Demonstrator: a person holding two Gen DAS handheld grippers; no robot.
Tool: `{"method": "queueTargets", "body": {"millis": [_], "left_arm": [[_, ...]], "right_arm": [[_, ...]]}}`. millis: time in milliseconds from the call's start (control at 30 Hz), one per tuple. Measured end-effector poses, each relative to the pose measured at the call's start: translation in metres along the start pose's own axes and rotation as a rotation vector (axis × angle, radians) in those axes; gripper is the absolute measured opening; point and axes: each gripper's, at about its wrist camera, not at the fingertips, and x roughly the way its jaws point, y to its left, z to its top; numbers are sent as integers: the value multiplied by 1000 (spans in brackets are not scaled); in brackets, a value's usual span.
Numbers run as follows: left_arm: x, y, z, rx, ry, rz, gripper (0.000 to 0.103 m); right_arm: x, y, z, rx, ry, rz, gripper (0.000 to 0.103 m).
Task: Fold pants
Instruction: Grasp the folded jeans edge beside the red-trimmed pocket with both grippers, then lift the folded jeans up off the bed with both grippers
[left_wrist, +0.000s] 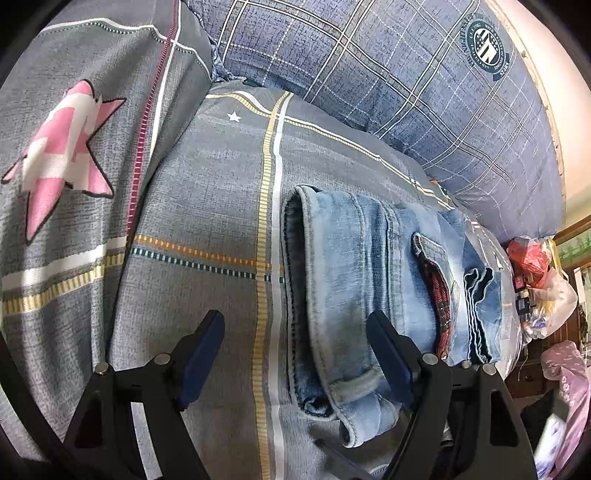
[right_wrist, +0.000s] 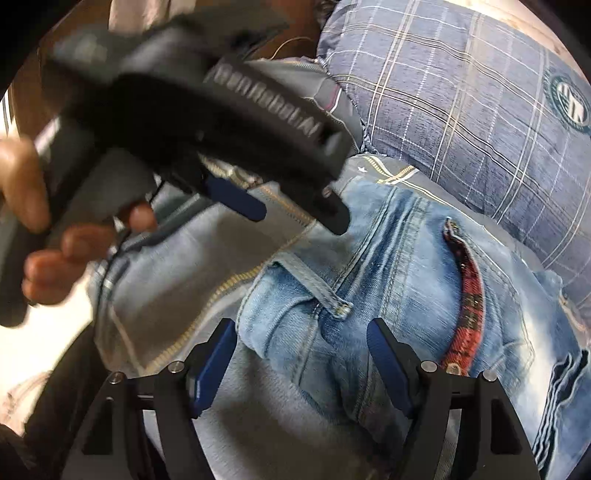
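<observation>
Folded jeans (left_wrist: 369, 280) lie on grey bedspread (left_wrist: 207, 206). Left gripper (left_wrist: 295, 365) released, waistband edge between its fingers, pads clear. Right gripper (right_wrist: 301, 363) released, hovering over denim, belt loop (right_wrist: 317, 288) just beyond fingertips.

A blue plaid pillow (left_wrist: 424, 85) lies against a grey checked bedsheet (left_wrist: 207, 206), plastic bags (left_wrist: 543, 280) beyond the bed's edge.

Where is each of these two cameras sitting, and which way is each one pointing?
Left wrist: rides on the left claw, looking down along its open fingers at folded jeans on a grey bedspread.
Right wrist: rides on the right claw, looking down at the jeans; the left claw and the hand holding it show too.
Shared: the jeans, their red plaid pocket lining and the blue plaid pillow.
</observation>
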Motion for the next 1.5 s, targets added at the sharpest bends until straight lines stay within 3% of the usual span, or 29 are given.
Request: {"method": "queueTargets", "body": {"millis": [133, 200, 267, 367, 500, 567, 667, 767, 933, 1267, 1500], "left_arm": [[4, 0, 0, -9, 14, -19, 80], [6, 0, 0, -12, 18, -27, 80], [6, 1, 0, -19, 21, -34, 80], [7, 0, -1, -29, 24, -47, 80], [10, -4, -3, -42, 35, -65, 80], [10, -6, -4, -44, 38, -74, 80], [8, -8, -5, -49, 36, -82, 80], [6, -9, -4, -62, 30, -95, 80], [9, -12, -2, -87, 29, -122, 80], [22, -5, 2, -179, 44, -180, 80], [32, -20, 19, -195, 38, -233, 80]], "right_arm": [[11, 13, -9, -77, -24, -76, 76], [11, 10, -9, -32, -33, -70, 74], [10, 4, -7, 4, -34, -69, 65], [9, -1, -4, 18, -31, -55, 63], [17, 23, -8, -147, -40, -173, 62], [17, 26, -9, -154, -49, -191, 59], [8, 22, -4, -101, -49, -167, 41], [-6, 7, 5, -12, -68, -118, 34], [-18, -17, 11, 93, -93, -63, 33], [-27, -20, 6, 133, -115, -47, 33], [-38, -27, 6, 160, -140, -33, 33]]}}
